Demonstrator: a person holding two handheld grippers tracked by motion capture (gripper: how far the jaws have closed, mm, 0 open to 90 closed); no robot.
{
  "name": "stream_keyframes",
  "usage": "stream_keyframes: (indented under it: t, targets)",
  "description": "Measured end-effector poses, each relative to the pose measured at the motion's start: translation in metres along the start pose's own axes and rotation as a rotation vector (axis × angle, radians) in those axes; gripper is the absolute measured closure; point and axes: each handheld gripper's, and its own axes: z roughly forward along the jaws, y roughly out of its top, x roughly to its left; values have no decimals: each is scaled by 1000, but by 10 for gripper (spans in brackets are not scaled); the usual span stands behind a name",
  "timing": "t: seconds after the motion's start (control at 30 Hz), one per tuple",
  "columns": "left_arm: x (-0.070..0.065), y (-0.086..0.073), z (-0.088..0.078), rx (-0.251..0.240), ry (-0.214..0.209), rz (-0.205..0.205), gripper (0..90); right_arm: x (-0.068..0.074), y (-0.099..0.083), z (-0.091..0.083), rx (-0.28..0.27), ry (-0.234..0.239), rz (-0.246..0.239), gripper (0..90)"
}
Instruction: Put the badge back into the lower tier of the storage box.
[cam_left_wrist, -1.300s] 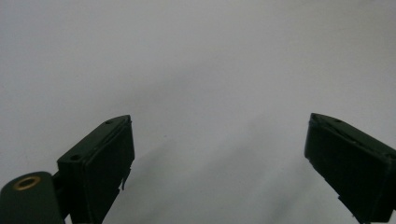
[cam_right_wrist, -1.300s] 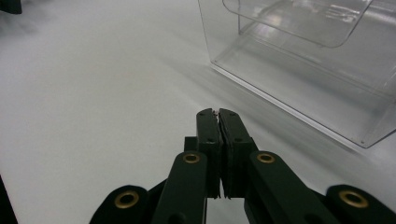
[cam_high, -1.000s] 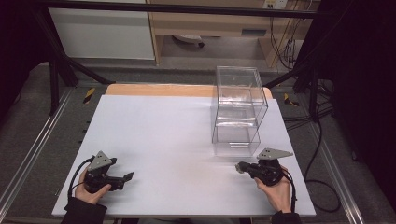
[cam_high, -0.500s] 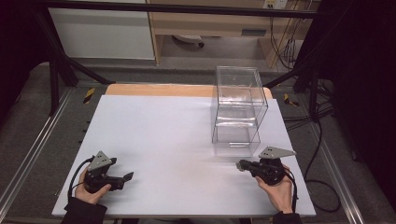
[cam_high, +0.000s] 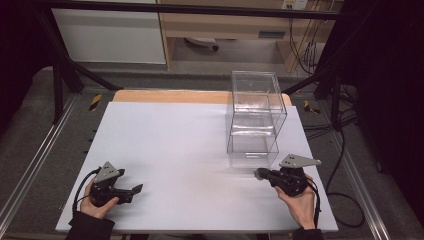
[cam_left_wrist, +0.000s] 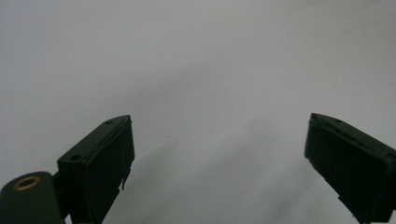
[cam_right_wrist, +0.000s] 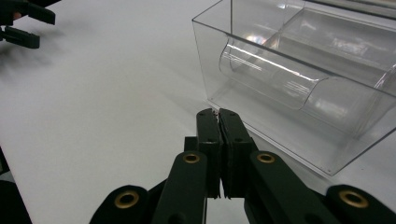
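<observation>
A clear plastic box (cam_high: 255, 122) stands on the white table (cam_high: 175, 145), out toward two o'clock from the table's middle. It looks like a stack of see-through drawers, with a curved clear front showing in the right gripper view (cam_right_wrist: 299, 79).

The right gripper (cam_high: 261, 173) sits at about four o'clock on the table, held by the person's right hand (cam_high: 302, 205), and its tip lies just beside the near bottom edge of the box. Its jaws are clenched flat together with nothing between them; in its own view (cam_right_wrist: 217, 113) the two black tips meet close in front of the box's lower corner, though I cannot tell whether they touch it.

The left gripper (cam_high: 136, 189) rests at about seven o'clock, well apart from the box, in the person's left hand (cam_high: 95, 202). Its jaws stand released and wide, and in the left gripper view (cam_left_wrist: 219, 135) bare white tabletop lies between them.
</observation>
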Motion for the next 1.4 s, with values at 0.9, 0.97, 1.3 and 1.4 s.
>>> stream_keyframes:
  t: [0.9,0.97,1.3,1.4]
  targets:
    - [0,0,0,1,2,-1,80,3,18,-13,-52,-13,-15,881]
    - [0,0,0,1,2,0,80,3,19,-14,-56,-17,-16,881]
    - [0,0,0,1,2,-1,80,2,29,-17,-68,-25,-26,881]
    - [0,0,0,1,2,-1,80,3,32,-18,-70,-27,-24,881]
